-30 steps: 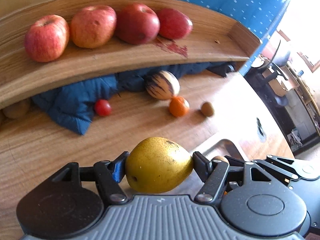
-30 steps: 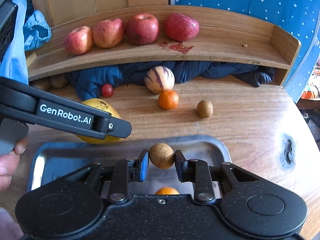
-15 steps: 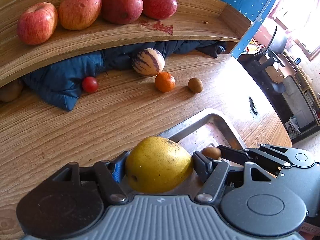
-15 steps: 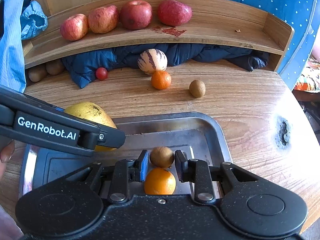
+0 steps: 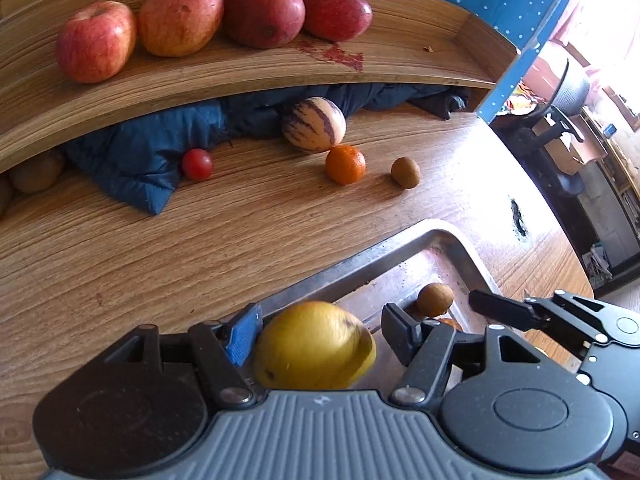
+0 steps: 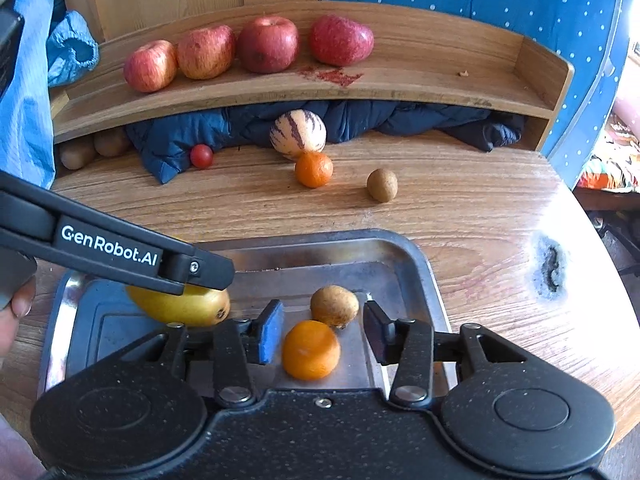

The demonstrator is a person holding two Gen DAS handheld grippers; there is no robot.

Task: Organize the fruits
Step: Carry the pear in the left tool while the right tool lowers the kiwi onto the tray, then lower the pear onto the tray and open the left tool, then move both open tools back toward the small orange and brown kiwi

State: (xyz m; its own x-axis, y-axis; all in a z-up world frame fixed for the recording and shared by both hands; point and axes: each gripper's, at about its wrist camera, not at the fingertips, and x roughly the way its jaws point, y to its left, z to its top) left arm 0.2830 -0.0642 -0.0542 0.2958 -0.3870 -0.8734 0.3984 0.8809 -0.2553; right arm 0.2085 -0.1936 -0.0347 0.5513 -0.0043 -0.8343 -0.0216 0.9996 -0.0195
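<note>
**Releasing Fruit Into the Tray**

Wooden tabletop carries a metal tray at the near edge; behind it, a curved wooden shelf holds four apples in a row, with a dark blue padded cloth bunched beneath it.

Left gripper: jaws stand apart. The yellow pear sits between them over the tray and appears motion-blurred; whether the left pad touches it cannot be told, while the right pad stands clear of it. Judged state: release in progress.

Right gripper: jaws apart, touching nothing. A brown kiwi and an orange rest on the tray floor between them, touching each other.

Remaining on the table, well apart from the tray: a striped melon, a second orange, a second kiwi and a small red tomato.

Recommended procedure:
1. Keep both jaw pairs wide before lifting.
2. Withdraw straight up, so no pad nudges round fruit into rolling.
3. Confirm the pear settles clear of the tray rim.
</note>
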